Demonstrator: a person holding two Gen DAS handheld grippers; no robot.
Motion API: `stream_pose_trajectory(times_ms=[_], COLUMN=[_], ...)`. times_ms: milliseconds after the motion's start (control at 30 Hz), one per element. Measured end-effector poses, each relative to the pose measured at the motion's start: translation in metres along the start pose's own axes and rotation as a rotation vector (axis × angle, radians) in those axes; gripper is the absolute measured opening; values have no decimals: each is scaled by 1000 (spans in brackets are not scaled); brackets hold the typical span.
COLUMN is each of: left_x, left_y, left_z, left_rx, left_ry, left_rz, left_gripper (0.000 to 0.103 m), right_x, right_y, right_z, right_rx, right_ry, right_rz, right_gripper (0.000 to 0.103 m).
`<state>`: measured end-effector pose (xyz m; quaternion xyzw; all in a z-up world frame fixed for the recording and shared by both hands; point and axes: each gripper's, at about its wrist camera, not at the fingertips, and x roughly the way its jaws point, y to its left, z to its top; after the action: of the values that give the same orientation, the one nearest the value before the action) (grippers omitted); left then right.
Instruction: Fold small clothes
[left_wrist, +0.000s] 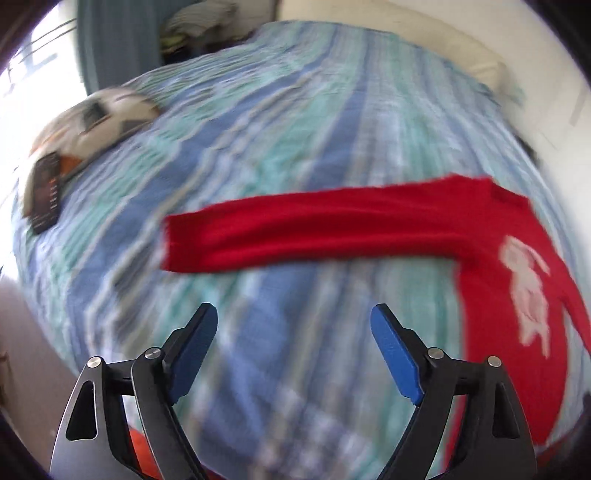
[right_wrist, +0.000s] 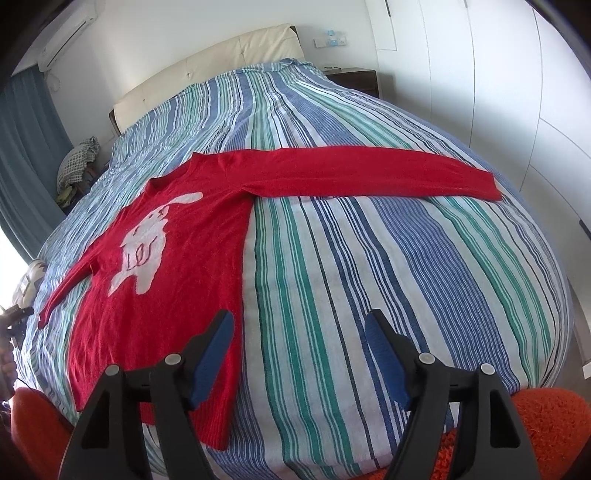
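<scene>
A small red sweater (right_wrist: 162, 280) with a white animal figure lies flat, face up, on the striped bed cover (right_wrist: 369, 258). Both sleeves are spread out sideways. In the right wrist view its right sleeve (right_wrist: 369, 170) stretches far right. My right gripper (right_wrist: 299, 325) is open and empty above the sweater's lower right edge. In the blurred left wrist view the sweater (left_wrist: 498, 295) is at the right, its left sleeve (left_wrist: 295, 229) reaching left. My left gripper (left_wrist: 294, 317) is open and empty, above the cover just short of that sleeve.
A pillow-like bundle with a dark flat object (left_wrist: 85, 147) lies at the bed's left side. A cream headboard (right_wrist: 207, 70) and a dark nightstand (right_wrist: 354, 79) stand at the far end. An orange fuzzy surface (right_wrist: 546, 428) lies at the near edge. White wardrobe doors (right_wrist: 498, 92) stand right.
</scene>
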<state>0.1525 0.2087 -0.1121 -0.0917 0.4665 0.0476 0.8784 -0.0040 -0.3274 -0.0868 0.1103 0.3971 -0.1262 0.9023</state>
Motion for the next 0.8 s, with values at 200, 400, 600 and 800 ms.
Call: stream_pose_trajectory(times_ms=[200, 400, 600, 800], left_x=[-17, -29, 4, -31], left_y=[-75, -143, -143, -92], left_z=[-54, -117, -156, -132], left_rx=[46, 260, 362, 133], left_ry=[88, 76, 265, 143], left_rz=[-224, -305, -183, -255], left_gripper=[87, 87, 70, 92], right_x=[-4, 0, 52, 6], right_y=[15, 71, 98, 54], right_z=[0, -4, -49, -35], right_rx=[-61, -168, -311, -64], right_ry=[18, 186, 501, 364], right_rz=[34, 294, 203, 236], right_gripper=[73, 73, 71, 71])
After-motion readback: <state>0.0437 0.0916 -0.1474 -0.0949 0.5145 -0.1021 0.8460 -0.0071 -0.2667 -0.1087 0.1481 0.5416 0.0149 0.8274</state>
